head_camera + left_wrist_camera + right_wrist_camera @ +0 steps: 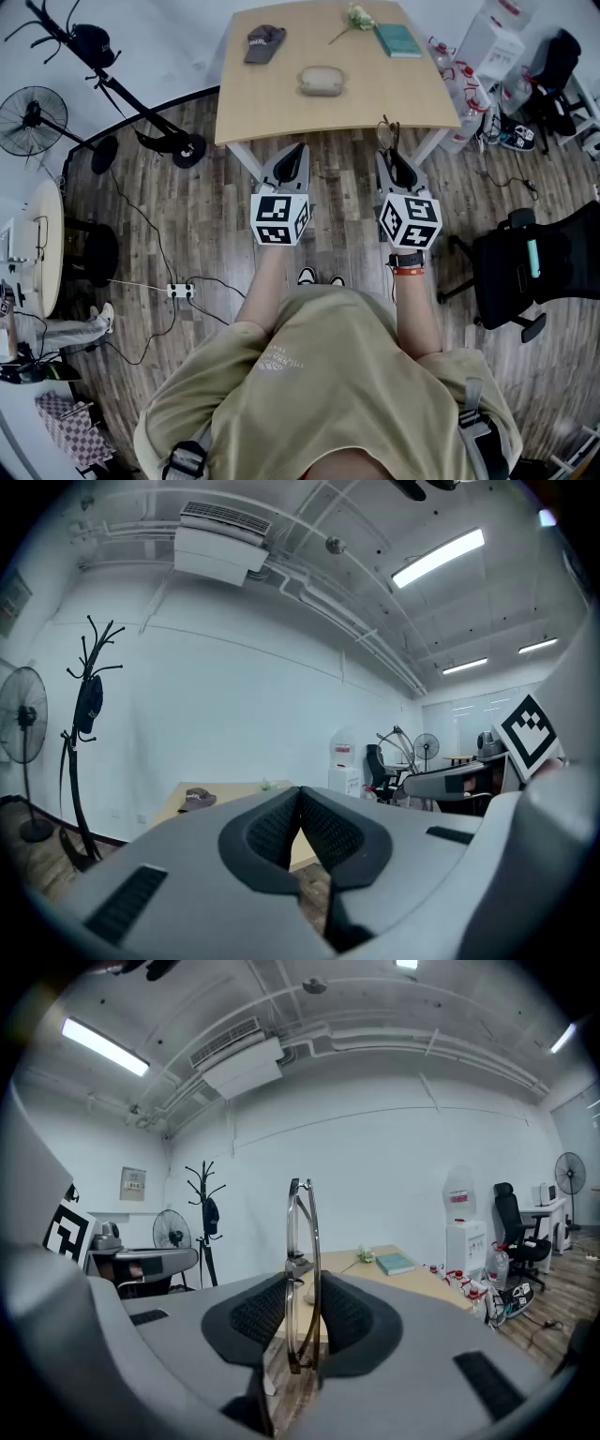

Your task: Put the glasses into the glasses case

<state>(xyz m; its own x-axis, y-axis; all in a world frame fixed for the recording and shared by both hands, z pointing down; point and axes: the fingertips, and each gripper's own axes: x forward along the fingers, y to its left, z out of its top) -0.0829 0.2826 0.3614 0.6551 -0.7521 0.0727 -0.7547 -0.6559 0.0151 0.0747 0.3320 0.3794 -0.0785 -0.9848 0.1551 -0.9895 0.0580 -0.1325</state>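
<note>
A beige glasses case (322, 81) lies closed near the middle of the wooden table (281, 112). My right gripper (390, 157) hangs in front of the table's near edge, over the floor. It is shut on the folded, thin-rimmed glasses (387, 134), which stand upright between the pads in the right gripper view (302, 1269). To its left, at about the same height, my left gripper (292, 157) is shut with nothing in it; its pads (281, 822) meet at the tips. Both grippers point toward the table.
On the table also lie a dark cap (264, 42), a teal book (397, 39) and a small flower (356, 17). Water bottles (469, 89) stand by the table's right leg. A black office chair (525, 267) is at the right, a fan (33, 117) and a coat stand (112, 75) at the left.
</note>
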